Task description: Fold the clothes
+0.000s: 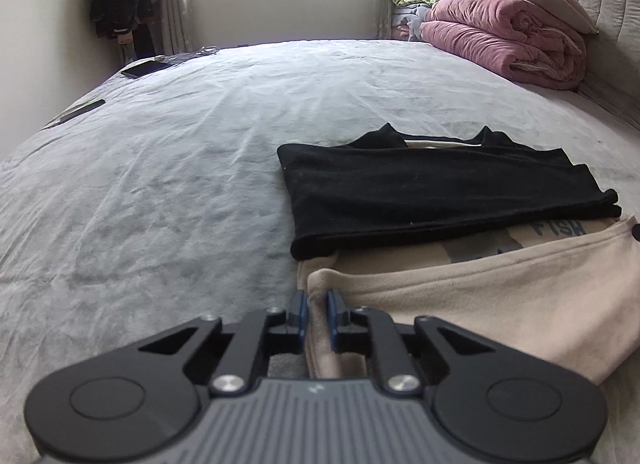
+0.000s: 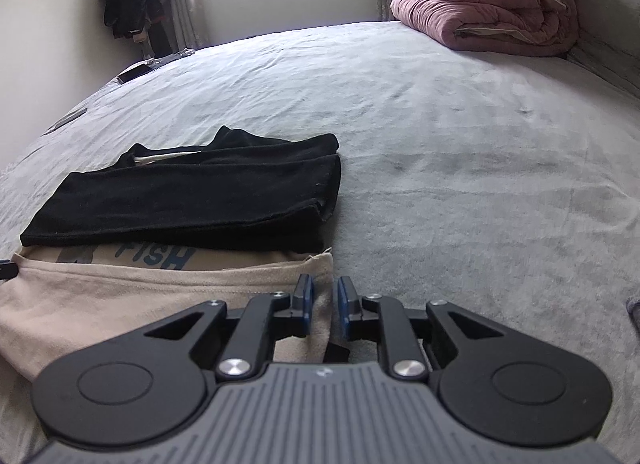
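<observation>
- Your left gripper (image 1: 317, 306) is clamped on the left corner of the beige garment (image 1: 460, 304); a fold of the cloth runs up between the blue pads (image 1: 302, 312).
- Your right gripper (image 2: 322, 300) is pinching the same beige garment (image 2: 120, 296) at its right corner, with fabric bunched between its pads (image 2: 307, 302).
- The beige garment lies flat on the grey bedsheet (image 1: 160, 184), stretched between your two grippers. A blue print reading "FISH" (image 2: 154, 256) shows just beyond its folded-over edge.
- A black garment (image 1: 440, 192), folded into a flat rectangle, lies just ahead of both grippers, overlapping the far part of the beige one.
- Well ahead and to the right of your left gripper: a rolled pink quilt (image 1: 508, 36) against the headboard.
- Far ahead and left: a dark phone-like slab (image 1: 140, 69) near the bed edge.
</observation>
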Demonstrator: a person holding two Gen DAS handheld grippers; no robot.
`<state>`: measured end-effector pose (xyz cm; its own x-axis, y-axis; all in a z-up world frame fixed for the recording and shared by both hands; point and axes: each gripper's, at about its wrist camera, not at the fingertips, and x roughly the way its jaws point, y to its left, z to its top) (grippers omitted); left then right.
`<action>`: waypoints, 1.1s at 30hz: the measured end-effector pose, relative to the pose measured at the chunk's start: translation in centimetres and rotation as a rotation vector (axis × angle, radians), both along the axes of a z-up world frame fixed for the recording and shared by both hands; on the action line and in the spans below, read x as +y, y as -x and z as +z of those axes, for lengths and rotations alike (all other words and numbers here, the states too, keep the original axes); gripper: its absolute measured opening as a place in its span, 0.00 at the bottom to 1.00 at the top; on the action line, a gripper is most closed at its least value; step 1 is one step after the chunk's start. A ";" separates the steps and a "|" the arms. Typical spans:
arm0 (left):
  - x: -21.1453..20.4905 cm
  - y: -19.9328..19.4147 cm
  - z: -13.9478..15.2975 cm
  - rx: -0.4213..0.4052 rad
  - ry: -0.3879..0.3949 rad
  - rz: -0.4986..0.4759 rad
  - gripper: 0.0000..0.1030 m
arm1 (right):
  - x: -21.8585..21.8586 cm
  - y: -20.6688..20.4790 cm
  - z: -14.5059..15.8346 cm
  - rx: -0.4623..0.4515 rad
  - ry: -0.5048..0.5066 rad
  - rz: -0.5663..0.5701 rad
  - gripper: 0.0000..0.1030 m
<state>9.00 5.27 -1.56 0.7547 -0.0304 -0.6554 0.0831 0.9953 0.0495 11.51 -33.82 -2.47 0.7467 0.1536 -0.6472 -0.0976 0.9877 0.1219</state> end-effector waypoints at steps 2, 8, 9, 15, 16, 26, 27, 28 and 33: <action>0.0 0.3 0.3 -0.017 -0.008 -0.003 0.07 | 0.2 0.1 0.0 -0.006 0.013 0.005 0.18; 0.4 0.3 0.4 -0.016 0.008 0.000 0.04 | 0.2 0.1 0.0 -0.006 0.015 0.005 0.18; 0.5 0.2 0.4 -0.008 0.025 -0.005 0.04 | 0.2 0.1 0.0 -0.005 0.014 0.003 0.18; 1.9 -0.3 0.3 0.033 0.158 0.030 0.26 | 0.0 0.1 0.2 -0.004 -0.005 -0.007 0.18; 1.8 -0.4 0.0 0.044 0.157 0.033 0.26 | 0.0 0.1 0.2 -0.004 -0.004 -0.009 0.18; -0.3 -0.8 -0.7 0.028 0.036 0.003 0.25 | 0.0 0.1 0.2 -0.021 -0.004 -0.015 0.18; -0.3 -0.8 -0.7 0.027 0.034 0.005 0.25 | 0.1 0.1 0.1 -0.020 0.002 -0.015 0.18; -0.2 -0.7 -0.7 0.024 0.033 0.010 0.22 | 0.2 0.1 0.0 -0.020 0.008 -0.015 0.18; -0.2 -0.1 0.0 -0.007 0.000 0.019 0.08 | 0.5 0.3 0.1 -0.041 0.027 -0.004 0.09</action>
